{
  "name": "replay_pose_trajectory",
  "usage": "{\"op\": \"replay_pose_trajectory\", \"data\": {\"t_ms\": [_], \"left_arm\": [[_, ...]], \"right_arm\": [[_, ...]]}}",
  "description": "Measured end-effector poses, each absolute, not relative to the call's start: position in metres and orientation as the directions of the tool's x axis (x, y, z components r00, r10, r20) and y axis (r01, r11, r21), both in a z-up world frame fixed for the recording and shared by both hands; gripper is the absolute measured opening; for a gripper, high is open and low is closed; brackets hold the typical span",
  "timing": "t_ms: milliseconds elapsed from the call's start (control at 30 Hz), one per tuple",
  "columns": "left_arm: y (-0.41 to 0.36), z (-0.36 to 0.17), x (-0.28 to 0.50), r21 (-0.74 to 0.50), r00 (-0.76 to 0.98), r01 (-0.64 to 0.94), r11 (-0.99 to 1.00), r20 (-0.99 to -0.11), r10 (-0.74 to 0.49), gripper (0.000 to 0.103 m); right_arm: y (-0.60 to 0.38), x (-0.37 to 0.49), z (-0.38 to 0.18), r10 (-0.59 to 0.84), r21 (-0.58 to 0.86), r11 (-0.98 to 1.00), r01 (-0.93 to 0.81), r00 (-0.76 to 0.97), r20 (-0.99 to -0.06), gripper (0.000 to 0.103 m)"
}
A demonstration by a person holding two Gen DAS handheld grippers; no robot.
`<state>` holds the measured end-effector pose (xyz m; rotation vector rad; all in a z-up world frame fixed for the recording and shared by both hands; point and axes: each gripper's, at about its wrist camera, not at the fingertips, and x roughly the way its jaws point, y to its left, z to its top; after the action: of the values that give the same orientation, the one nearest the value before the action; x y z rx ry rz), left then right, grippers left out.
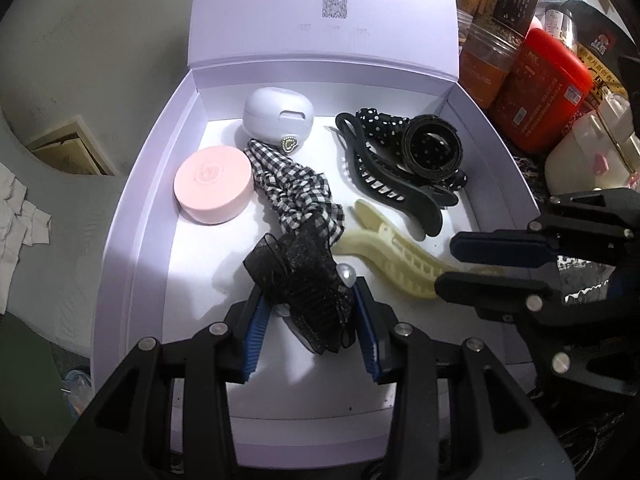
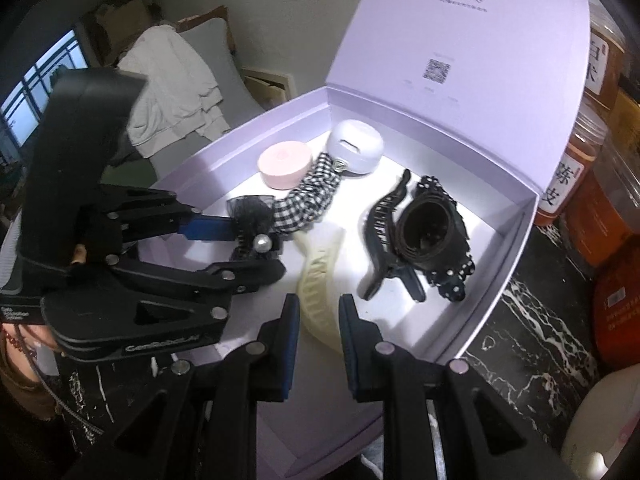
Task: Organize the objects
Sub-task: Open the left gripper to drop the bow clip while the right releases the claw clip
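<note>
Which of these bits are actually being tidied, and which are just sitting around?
Being tidied:
lavender box
black mesh bow, in the left gripper
cream hair claw, in the right gripper
black hair claw
gingham scrunchie
pink round case

Just sitting around:
red container
jars

L claw (image 1: 308,312) on black bow (image 1: 304,284)

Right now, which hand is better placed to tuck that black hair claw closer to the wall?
Probably neither is free, but the right gripper, shut on the cream clip, lies nearer the black claw; the left holds the black bow.
</note>
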<state>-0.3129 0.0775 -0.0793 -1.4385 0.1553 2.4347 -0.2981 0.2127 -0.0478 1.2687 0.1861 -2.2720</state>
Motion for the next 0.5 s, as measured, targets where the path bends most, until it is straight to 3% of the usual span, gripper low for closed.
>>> {"op": "replay_pose_trajectory", "data": {"t_ms": [300, 400, 500], "left_arm": [[0.0802, -0.0821, -0.3081, -0.051, -0.472, -0.324, -0.945, -0.857, 0.208, 0.038], [0.0781, -0.0819, -0.307, -0.059, -0.472, -0.328, -0.943, -0.855, 0.217, 0.044], [0.0821, -0.0824, -0.3056, -0.073, -0.463, -0.342, -0.937, -0.854, 0.236, 0.059]], "right_arm": [[0.2118, -0.2959, -0.0462, -0.374, 0.119, -0.847, 0.518, -0.423, -0.826, 0.019], [0.2114, -0.2958, -0.0462, -0.369, 0.116, -0.85, 0.514, -0.424, -0.827, 0.019], [0.2106, -0.2969, -0.0466, -0.366, 0.116, -0.853, 0.508, -0.426, -0.827, 0.019]]}}
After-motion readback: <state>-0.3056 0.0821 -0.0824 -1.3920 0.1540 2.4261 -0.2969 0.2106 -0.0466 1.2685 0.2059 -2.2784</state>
